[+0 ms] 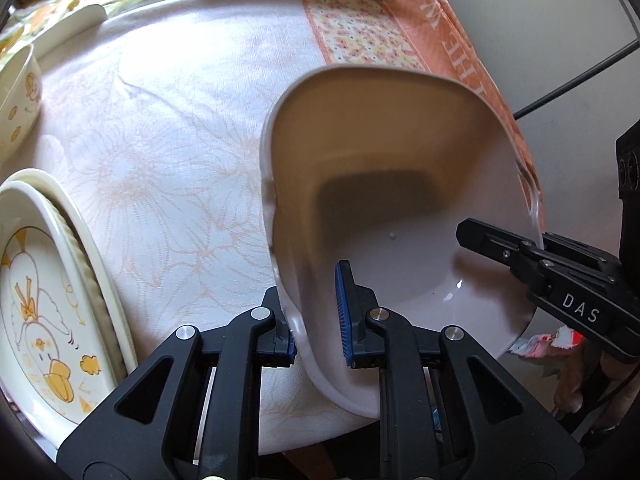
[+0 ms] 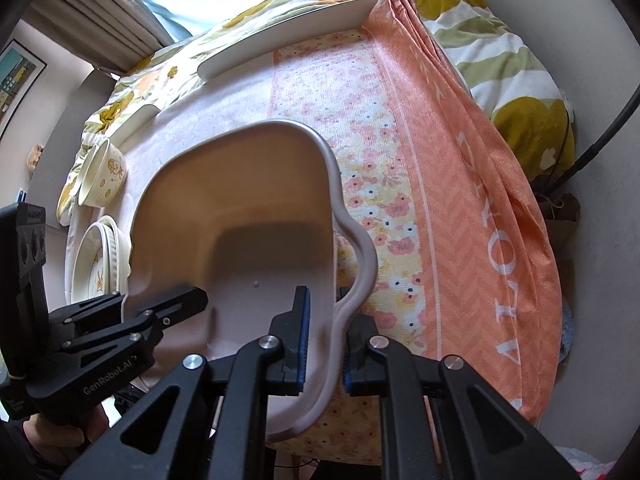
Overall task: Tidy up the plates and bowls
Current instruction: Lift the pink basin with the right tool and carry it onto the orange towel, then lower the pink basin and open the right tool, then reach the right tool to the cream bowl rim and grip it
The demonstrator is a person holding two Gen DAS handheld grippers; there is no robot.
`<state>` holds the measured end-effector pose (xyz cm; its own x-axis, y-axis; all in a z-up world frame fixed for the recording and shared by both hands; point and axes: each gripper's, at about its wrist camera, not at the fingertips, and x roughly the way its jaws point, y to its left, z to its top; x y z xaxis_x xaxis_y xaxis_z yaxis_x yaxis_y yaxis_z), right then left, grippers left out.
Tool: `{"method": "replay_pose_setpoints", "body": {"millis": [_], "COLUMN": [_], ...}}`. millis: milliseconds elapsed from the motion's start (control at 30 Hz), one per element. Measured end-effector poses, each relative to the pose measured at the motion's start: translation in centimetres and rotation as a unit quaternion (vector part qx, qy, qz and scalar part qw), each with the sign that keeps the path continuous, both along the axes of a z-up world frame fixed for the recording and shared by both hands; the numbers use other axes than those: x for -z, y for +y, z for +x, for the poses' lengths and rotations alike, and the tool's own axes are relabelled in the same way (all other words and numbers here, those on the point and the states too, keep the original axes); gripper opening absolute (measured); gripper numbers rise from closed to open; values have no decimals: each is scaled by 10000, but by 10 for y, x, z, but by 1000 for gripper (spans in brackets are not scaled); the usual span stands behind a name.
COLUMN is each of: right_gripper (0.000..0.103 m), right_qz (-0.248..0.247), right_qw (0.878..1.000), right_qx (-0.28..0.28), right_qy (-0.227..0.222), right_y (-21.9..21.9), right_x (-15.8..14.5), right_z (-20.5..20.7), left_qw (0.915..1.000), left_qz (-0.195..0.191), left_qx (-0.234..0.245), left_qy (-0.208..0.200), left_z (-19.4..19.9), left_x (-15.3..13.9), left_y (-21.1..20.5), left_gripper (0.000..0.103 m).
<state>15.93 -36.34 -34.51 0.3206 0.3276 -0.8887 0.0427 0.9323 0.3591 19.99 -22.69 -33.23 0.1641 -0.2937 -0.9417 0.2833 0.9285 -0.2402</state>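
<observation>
A large white square baking dish (image 1: 392, 216) with wavy handles is held tilted above the table; it also shows in the right wrist view (image 2: 248, 216). My left gripper (image 1: 316, 316) is shut on its left rim. My right gripper (image 2: 324, 340) is shut on its right handle, and it shows in the left wrist view (image 1: 520, 256) at the dish's right edge. A stack of duck-print plates (image 1: 44, 292) lies at the left, also in the right wrist view (image 2: 96, 260). A duck-print bowl (image 2: 102, 172) stands behind them.
The table has a pale floral cloth (image 1: 168, 152) with an orange towel (image 2: 460, 208) along its right side. A flat white plate (image 2: 288, 36) and another white rim (image 2: 140, 118) lie at the far edge. A flowered blanket (image 2: 500, 52) lies beyond.
</observation>
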Motion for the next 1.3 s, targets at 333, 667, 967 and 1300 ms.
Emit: {"method": "replay_pose_setpoints", "body": {"millis": [333,667,967,1300], "right_gripper": [81,95,95,103], "right_qz": [150,61,-133,107], "right_qw": [9990,9953,9771,9286], "right_qx": [417,574,224,-204], "right_qy": [-86,-784,-2110,-3703], "right_y": [-13,-23,5,89], "right_x": [-4,-42,-126,-215], "right_z": [-4,-20,-39,-35], "left_qw": [9995,9986,9917,9703], "left_qz": [23,-99,-366,-303], "left_qx": [-87,-53,-283,-746], "left_qy": [-299,-525,-1200,-2282], "left_z": [3,-9,-27,-31], "left_x": [-10,-34,-114,-197], "left_y": [5,9,52,157], "left_gripper": [90,90,90,90]}}
